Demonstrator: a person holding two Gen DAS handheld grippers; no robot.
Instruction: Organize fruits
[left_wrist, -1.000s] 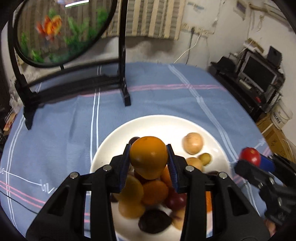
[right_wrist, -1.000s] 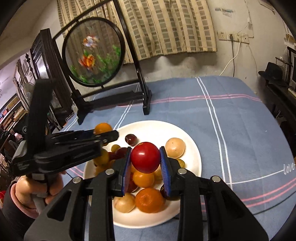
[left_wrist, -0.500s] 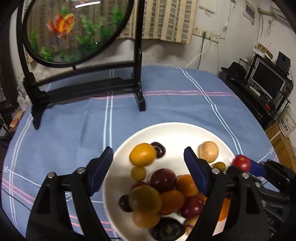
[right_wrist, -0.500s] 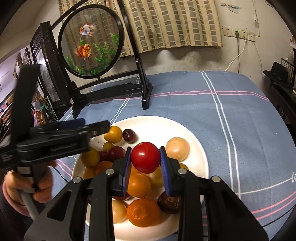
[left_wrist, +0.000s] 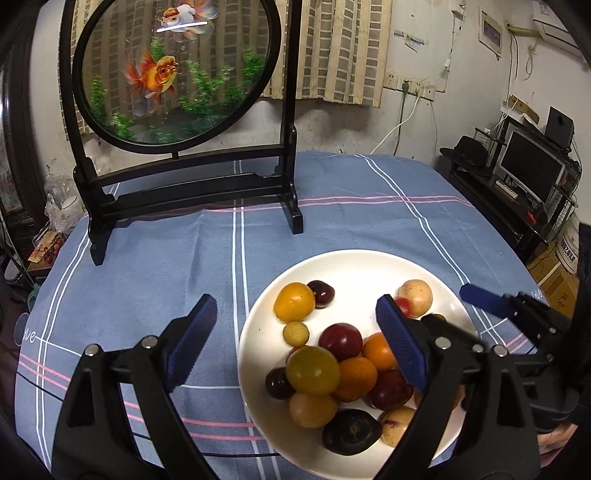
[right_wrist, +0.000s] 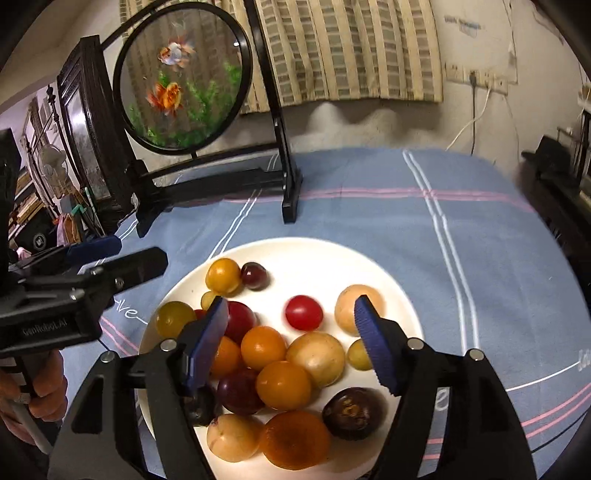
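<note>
A bench (left_wrist: 332, 221) under a blue cloth with white and pink stripes fills both views. At the upper left stands one black-framed round goldfish screen (left_wrist: 173, 70) on two feet. One white plate (right_wrist: 314, 254) lies in the lower middle of the right wrist view and carries the fruits: about sixteen can be counted there, though some are partly hidden behind the tool fingers. The largest is an orange (right_wrist: 295, 439) at the bottom edge, with a dark purple fruit (right_wrist: 351, 408) just right of it. One red cherry tomato (right_wrist: 304, 312) lies alone on bare plate, near a pale peach-coloured fruit (right_wrist: 356, 308) to its right. One small dark cherry (right_wrist: 254, 275) touches a yellow-orange fruit (right_wrist: 222, 276) at the plate's upper left.

The left tool (left_wrist: 295, 343) is spreading wider, its jaws already far apart with nothing gripped. The right tool (right_wrist: 291, 345) is also parting, empty, above the pile.
</note>
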